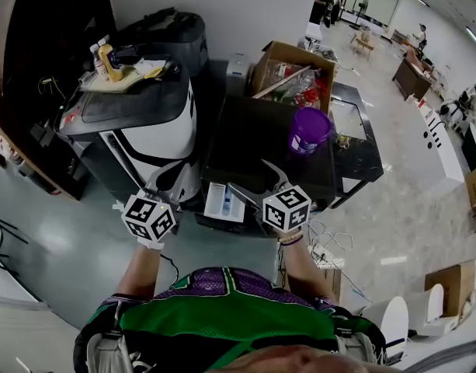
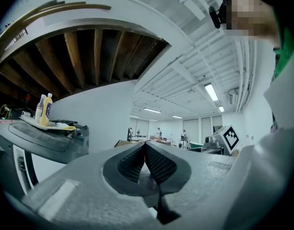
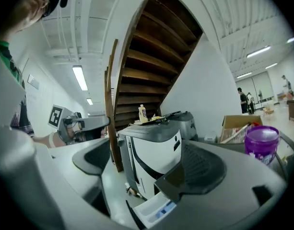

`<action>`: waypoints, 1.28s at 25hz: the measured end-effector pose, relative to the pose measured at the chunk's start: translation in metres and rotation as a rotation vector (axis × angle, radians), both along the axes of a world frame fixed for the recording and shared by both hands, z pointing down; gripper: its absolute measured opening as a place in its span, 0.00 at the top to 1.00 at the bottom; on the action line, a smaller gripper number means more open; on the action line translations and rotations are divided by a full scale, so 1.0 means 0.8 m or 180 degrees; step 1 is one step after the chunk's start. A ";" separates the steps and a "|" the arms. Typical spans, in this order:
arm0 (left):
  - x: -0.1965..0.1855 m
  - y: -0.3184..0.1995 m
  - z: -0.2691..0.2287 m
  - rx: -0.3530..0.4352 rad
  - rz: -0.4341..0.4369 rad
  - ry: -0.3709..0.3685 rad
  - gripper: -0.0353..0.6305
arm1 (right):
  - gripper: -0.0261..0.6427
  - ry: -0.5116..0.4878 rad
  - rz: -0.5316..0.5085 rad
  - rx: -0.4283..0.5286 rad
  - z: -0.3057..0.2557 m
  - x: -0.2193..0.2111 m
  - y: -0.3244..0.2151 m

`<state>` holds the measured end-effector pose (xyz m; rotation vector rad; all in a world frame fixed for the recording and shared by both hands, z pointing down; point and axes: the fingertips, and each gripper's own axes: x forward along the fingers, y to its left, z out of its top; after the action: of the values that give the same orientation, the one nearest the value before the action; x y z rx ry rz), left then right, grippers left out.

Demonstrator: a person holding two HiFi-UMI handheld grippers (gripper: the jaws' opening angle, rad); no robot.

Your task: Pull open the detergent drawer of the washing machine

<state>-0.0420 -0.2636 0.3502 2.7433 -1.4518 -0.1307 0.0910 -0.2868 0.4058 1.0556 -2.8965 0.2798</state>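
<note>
The white detergent drawer [image 1: 224, 202] with a blue insert stands pulled out of the front of the dark washing machine [image 1: 245, 142]. In the right gripper view the drawer [image 3: 154, 213] lies low between the jaws, and nothing is held. My right gripper [image 1: 257, 183] is open just right of the drawer, seen from its own camera as my right gripper [image 3: 147, 164]. My left gripper [image 1: 166, 183] hangs left of the drawer and points up at the ceiling. In its own view my left gripper [image 2: 145, 150] is shut with its ribbed pads together on nothing.
A white and grey machine [image 1: 144, 130] stands close on the left, with bottles [image 1: 107, 59] on a tray on top. A purple tub [image 1: 309, 130] sits on the washing machine, a cardboard box [image 1: 293, 72] behind it. Cables and a power strip [image 1: 327, 253] lie on the floor to the right.
</note>
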 end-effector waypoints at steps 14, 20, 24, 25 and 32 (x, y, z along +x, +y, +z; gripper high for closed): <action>-0.001 -0.014 -0.006 0.0060 -0.0277 0.0070 0.92 | 0.51 0.0213 -0.0213 0.0521 -0.054 -0.016 0.004; -0.013 -0.023 -0.017 0.0119 -0.0232 0.0016 0.92 | 0.62 0.0184 -0.0208 0.0581 -0.074 -0.025 0.003; -0.027 -0.027 -0.025 0.0138 -0.0191 0.0023 0.92 | 0.71 0.0207 -0.0131 0.0601 -0.083 -0.033 -0.002; -0.030 -0.028 -0.027 0.0143 -0.0183 0.0027 0.92 | 0.72 0.0205 -0.0107 0.0589 -0.085 -0.035 -0.003; -0.052 -0.029 -0.040 0.0176 -0.0150 0.0019 0.92 | 0.88 0.0160 0.0116 0.0590 -0.097 -0.040 -0.007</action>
<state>-0.0837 -0.2865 0.3182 2.7500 -1.5346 -0.1827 0.0591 -0.2924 0.3284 1.1238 -2.9055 -0.0147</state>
